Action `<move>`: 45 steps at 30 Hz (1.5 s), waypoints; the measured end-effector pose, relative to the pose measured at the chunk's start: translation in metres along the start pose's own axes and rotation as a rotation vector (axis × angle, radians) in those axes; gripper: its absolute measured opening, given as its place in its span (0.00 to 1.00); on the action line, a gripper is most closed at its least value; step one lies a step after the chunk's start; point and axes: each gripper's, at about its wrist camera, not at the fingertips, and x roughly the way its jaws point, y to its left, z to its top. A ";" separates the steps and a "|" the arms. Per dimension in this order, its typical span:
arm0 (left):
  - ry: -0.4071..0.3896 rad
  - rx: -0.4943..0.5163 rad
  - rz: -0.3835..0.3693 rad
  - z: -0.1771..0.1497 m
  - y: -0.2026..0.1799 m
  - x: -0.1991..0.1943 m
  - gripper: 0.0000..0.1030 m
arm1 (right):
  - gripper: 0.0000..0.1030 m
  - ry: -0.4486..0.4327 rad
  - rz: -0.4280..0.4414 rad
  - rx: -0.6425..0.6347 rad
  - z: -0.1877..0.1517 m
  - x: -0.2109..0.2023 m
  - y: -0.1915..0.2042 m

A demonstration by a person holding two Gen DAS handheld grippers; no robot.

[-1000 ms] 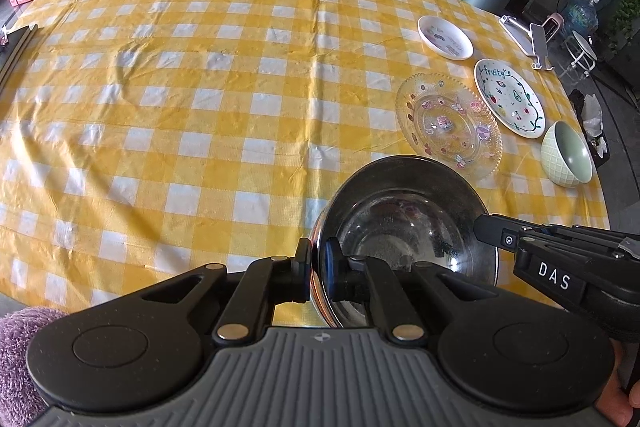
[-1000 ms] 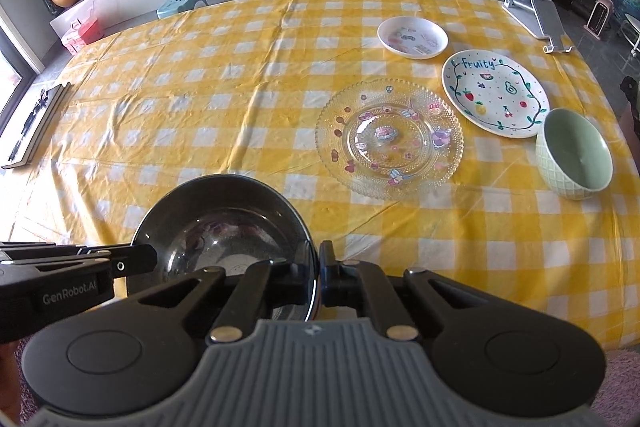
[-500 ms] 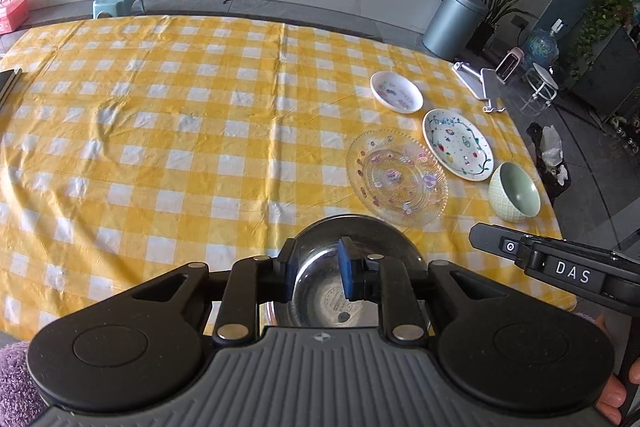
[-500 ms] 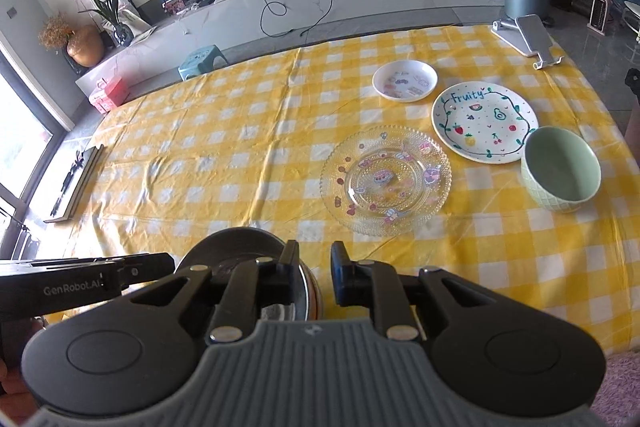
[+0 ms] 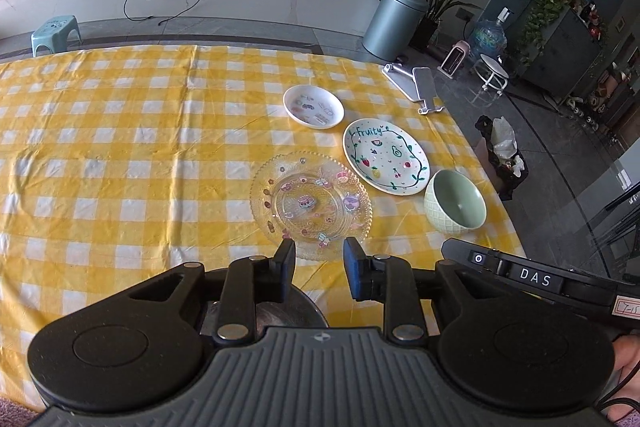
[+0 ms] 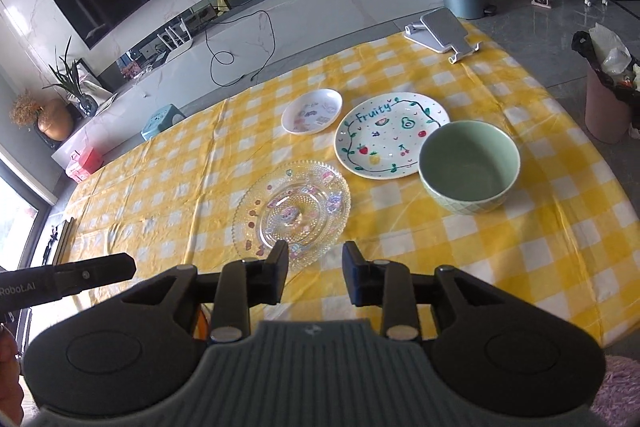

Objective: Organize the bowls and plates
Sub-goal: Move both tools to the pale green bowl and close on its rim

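Plates and bowls sit apart on the table point(image 5: 120, 147), both grippers' fingers point(image 5: 286, 259) open and empty, so next probably comes grasping the glass plate point(image 6: 292, 211) by its rim.

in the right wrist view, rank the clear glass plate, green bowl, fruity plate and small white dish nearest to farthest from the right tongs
1. Clear glass plate, just ahead, slightly left.
2. Green bowl, ahead right.
3. White "Fruity" plate, behind the bowl.
4. Small white dish, farthest back.

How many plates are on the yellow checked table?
3: a clear glass plate nearest, the "Fruity" plate beside the green bowl, and a small white plate farthest. More may hide beneath the tools.
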 end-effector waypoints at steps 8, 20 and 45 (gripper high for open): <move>0.084 -0.003 0.049 0.021 0.006 0.042 0.41 | 0.30 0.027 0.062 0.083 -0.003 0.041 -0.031; 0.146 -0.016 0.064 0.053 0.010 0.097 0.41 | 0.30 0.032 0.096 0.097 0.013 0.087 -0.044; 0.105 0.116 -0.114 0.046 -0.133 0.182 0.51 | 0.41 -0.235 -0.329 0.202 0.035 0.044 -0.126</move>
